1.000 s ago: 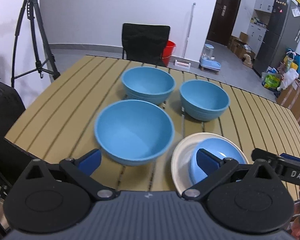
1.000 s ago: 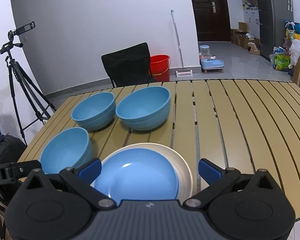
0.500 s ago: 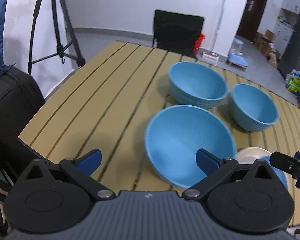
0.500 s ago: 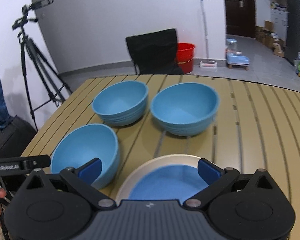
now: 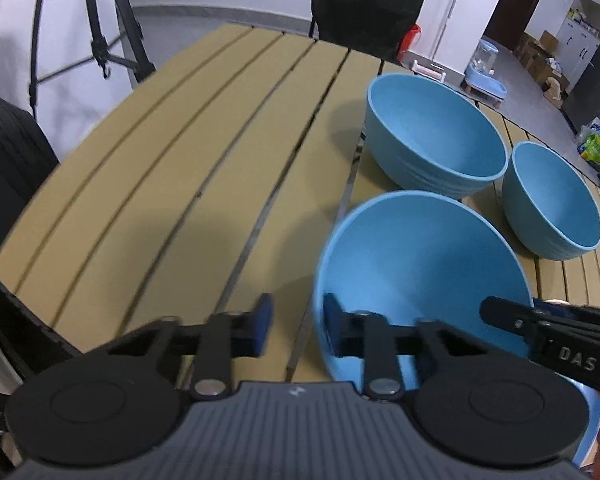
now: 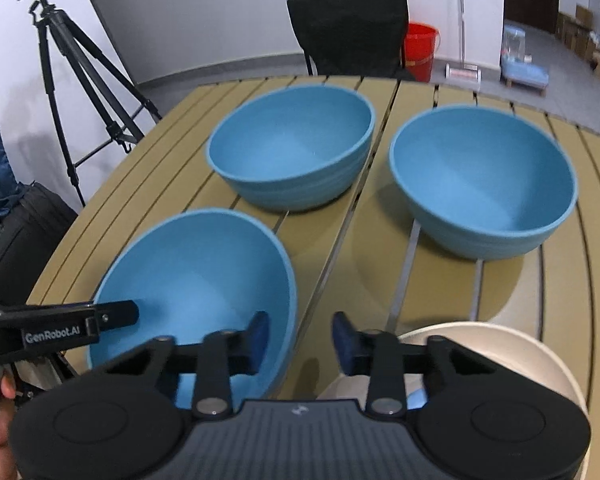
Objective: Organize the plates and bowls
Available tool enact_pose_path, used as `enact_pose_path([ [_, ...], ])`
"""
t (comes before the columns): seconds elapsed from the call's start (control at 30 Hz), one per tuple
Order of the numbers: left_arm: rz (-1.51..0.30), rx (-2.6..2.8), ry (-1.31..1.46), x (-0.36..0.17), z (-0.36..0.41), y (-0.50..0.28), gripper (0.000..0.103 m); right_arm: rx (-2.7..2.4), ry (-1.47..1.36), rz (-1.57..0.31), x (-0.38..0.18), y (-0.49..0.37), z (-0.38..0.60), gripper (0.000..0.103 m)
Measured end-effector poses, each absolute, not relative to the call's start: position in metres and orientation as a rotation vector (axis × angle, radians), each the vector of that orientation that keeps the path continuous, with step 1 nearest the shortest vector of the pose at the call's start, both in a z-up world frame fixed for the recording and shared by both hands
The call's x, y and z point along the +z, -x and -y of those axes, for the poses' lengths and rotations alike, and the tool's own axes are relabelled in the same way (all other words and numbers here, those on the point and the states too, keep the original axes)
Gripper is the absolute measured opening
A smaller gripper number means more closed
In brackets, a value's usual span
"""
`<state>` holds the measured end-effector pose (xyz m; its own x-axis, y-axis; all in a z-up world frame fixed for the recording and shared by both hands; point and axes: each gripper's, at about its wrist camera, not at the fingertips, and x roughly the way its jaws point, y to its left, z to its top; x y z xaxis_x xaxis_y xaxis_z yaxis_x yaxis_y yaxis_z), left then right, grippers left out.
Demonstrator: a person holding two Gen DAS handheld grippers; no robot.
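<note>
Near bowl (image 5: 420,264): rim wall sits between both grippers' fingers.
Left gripper (image 5: 294,326): straddles the rim at nine o'clock, fingers just narrowed, not visibly pinching.
Right gripper (image 6: 298,342): straddles the rim at three o'clock, fingers likewise narrowed, contact unclear.

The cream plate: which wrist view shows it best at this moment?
The right wrist view. The cream plate curves out at the lower right, its rim clear, though the right tongs cover its near part. The left wrist view shows nothing recognisable of it; only a blue sliver at the lower right edge behind the other tool.
</note>
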<state>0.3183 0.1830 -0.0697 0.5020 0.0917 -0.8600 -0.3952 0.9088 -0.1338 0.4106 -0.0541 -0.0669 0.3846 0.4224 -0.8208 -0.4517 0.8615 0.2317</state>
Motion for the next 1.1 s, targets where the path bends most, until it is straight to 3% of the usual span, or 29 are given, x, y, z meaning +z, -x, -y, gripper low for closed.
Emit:
enact_pose_path([
  [0.07,-1.000,0.277,0.354,-0.071,-0.183,-0.318,0.013,0.580,0.002,-1.051,-0.070,-0.411,0.052,0.011],
  [0.1,-0.999,0.271,0.355,-0.071,-0.182,-0.317,0.008,0.587,-0.005,-1.052,-0.070,-0.410,0.051,0.011],
  [0.7,-0.984,0.404,0.394,-0.068,-0.221,-0.294,0.008,0.661,0.071,-1.054,-0.065,-0.391,-0.007,0.012],
  [0.83,-0.987,0.402,0.400,-0.068,-0.220,-0.293,0.012,0.679,0.058,-1.059,-0.062,-0.393,-0.007,0.018],
  [0.87,-0.977,0.400,0.397,-0.066,-0.219,-0.291,0.023,0.683,0.055,-1.053,-0.061,-0.392,-0.006,0.025],
  [0.9,-0.959,0.397,0.398,-0.062,-0.219,-0.289,0.045,0.689,0.047,-1.045,-0.059,-0.392,-0.003,0.034],
  [0.97,-0.918,0.412,0.386,-0.054,-0.218,-0.283,0.077,0.688,0.032,-1.016,-0.053,-0.389,0.002,0.077],
  [1.03,-0.876,0.416,0.359,-0.046,-0.216,-0.275,0.083,0.687,0.031,-0.987,-0.047,-0.386,0.009,0.080],
  [1.1,-0.846,0.404,0.361,-0.040,-0.216,-0.268,0.102,0.679,0.024,-0.976,-0.043,-0.384,0.018,0.087],
])
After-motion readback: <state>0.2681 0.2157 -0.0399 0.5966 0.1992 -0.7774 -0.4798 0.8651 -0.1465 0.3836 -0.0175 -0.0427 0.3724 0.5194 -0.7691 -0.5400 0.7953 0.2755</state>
